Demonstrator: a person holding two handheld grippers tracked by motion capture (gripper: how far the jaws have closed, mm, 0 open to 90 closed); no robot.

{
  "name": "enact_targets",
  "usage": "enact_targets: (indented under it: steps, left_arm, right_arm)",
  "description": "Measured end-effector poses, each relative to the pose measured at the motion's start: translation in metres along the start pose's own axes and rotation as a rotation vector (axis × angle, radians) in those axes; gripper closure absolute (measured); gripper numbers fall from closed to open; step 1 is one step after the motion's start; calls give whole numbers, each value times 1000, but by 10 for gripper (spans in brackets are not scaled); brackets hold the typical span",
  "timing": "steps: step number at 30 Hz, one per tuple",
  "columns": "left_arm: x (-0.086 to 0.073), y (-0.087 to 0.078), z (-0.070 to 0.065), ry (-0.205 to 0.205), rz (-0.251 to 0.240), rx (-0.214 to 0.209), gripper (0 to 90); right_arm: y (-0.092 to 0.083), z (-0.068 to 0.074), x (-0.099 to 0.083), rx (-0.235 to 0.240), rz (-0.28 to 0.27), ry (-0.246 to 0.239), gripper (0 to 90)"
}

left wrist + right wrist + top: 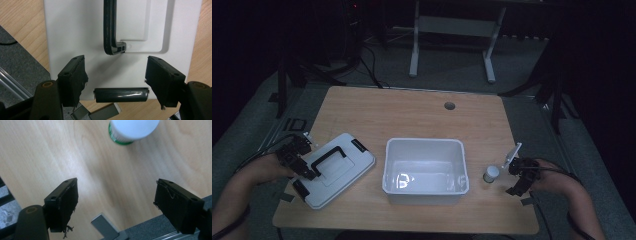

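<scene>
Both forearms come in from the near table edge. Left black two-jaw gripper sits low, jaws apart, nothing pinched. Right black two-jaw gripper angled inward, jaws spread wide, nothing between them.

A light wooden table with rounded corners carries everything, and it has a small round hole near its far edge, a little right of the middle. On the near left lies a flat white lid with a black handle on top and black clips at its ends (it sits turned at an angle to the table's edges). In the middle stands an open white plastic tub. Just right of the tub, apart from it, a small white-capped bottle stands upright on the bare wood.
</scene>
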State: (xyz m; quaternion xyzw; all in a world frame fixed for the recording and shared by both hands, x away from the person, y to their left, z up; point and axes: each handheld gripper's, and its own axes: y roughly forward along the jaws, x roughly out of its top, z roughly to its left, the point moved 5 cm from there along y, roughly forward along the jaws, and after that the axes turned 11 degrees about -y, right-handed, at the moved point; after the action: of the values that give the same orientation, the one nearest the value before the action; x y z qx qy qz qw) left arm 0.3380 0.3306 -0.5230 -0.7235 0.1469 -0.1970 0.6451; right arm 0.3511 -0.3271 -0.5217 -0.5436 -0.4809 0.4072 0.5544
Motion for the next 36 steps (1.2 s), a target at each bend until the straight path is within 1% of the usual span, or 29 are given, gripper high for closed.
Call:
enact_targets:
  steps: [4, 12, 13, 15, 18, 21, 23, 25, 28, 32, 33, 35, 36]
  left_arm:
    - [0, -1, 1, -2, -3, 0, 323]
    - [2, -1, -1, 7, -8, -2, 322]
    - [2, -1, -1, 6, -8, -3, 323]
    - [1, 0, -1, 5, -6, -3, 323]
    - [1, -1, -1, 7, -6, -2, 323]
    - [0, -1, 0, 5, -2, 6, 323]
    - [0, -2, 1, 8, -2, 9, 323]
    - [0, -3, 0, 8, -5, 7, 323]
    - [0, -3, 0, 10, -8, 4, 323]
    - [0, -2, 1, 10, -1, 5, 323]
    - [-1, -2, 1, 11, 1, 6, 323]
    - [-1, -2, 1, 10, 2, 4, 323]
    - [-1, -2, 1, 11, 2, 6, 323]
  right_arm:
    - [-1, -5, 6, -9, -3, -8, 186]
    - [-4, -8, 20, -4, -15, -38, 187]
    - [-5, -8, 22, -6, -11, -37, 187]
    - [-5, -9, 25, -8, -9, -49, 188]
    - [-4, -10, 31, -1, -10, -66, 190]
    - [-1, -12, 36, -7, -1, -77, 192]
    - [1, -14, 39, -12, 2, -87, 211]
    - [2, -16, 42, -2, 2, -94, 219]
    - [4, -17, 48, -3, 11, -106, 238]
    - [8, -19, 53, -4, 16, -126, 260]
    - [11, -19, 55, 1, 25, -134, 297]
    - [12, -19, 56, 2, 28, -139, 315]
    - [13, -20, 56, -5, 33, -150, 352]
